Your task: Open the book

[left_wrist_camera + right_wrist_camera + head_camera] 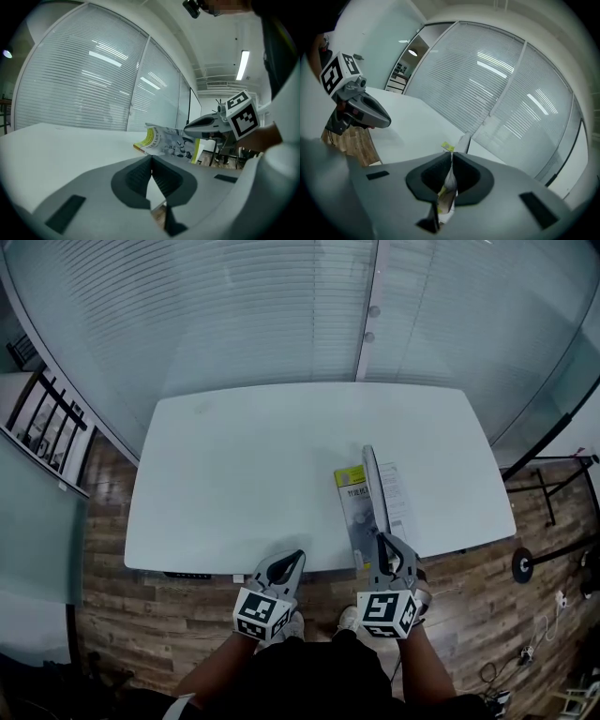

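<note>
A thin book with a yellow-green and grey cover lies near the front right of the white table. Its front cover stands lifted almost upright over the white pages. My right gripper is shut on the cover's near edge, and in the right gripper view the sheet runs between the pads at the right gripper. My left gripper hovers at the table's front edge, left of the book, shut and with nothing in it. In the left gripper view the left gripper faces the raised book.
A glass wall with blinds runs behind the table. Wooden floor surrounds it. A dark-framed shelf stands at the left, and a black stand with a round base and cables at the right.
</note>
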Action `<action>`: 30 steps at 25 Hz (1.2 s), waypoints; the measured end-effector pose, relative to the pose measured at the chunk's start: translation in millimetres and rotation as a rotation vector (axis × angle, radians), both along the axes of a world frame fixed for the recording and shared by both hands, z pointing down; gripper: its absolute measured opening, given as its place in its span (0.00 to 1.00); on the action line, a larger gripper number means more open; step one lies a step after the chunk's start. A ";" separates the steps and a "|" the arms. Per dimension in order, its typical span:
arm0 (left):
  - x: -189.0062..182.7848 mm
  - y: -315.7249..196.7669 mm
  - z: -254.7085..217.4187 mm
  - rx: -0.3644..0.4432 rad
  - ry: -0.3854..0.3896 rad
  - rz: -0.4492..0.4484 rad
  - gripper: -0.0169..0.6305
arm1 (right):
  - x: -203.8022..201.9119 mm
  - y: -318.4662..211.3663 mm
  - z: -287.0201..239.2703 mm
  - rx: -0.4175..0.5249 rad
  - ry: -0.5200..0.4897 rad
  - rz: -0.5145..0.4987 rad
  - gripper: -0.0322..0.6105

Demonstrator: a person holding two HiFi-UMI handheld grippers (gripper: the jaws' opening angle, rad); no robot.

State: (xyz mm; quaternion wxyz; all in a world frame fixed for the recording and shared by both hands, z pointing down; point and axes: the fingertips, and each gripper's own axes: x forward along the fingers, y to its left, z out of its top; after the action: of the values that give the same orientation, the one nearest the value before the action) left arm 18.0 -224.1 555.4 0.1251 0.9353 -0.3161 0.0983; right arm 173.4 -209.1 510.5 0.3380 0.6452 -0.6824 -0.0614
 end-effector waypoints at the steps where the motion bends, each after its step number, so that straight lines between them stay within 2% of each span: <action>1: -5.0 -1.4 -0.3 0.002 0.003 -0.005 0.04 | -7.1 -1.1 -1.7 0.003 0.004 -0.010 0.08; 11: -55.6 -7.1 0.2 -0.001 0.011 -0.078 0.04 | -93.4 -12.1 -8.1 0.023 0.038 -0.171 0.07; 18: -82.9 -7.2 3.9 -0.009 0.004 -0.136 0.04 | -139.5 -13.0 -1.4 -0.006 0.047 -0.273 0.07; 23: -103.6 -1.9 2.6 0.003 0.012 -0.178 0.04 | -172.3 -3.6 15.5 -0.027 0.104 -0.356 0.07; 30: -129.8 2.9 9.5 -0.010 -0.021 -0.226 0.04 | -201.7 -4.5 59.8 -0.052 0.209 -0.447 0.07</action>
State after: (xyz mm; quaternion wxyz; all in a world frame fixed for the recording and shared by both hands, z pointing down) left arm -111.7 -221.2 564.9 0.1366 0.8920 -0.4204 0.0950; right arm -28.3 -213.5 570.3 0.4012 0.4596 -0.7709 -0.1834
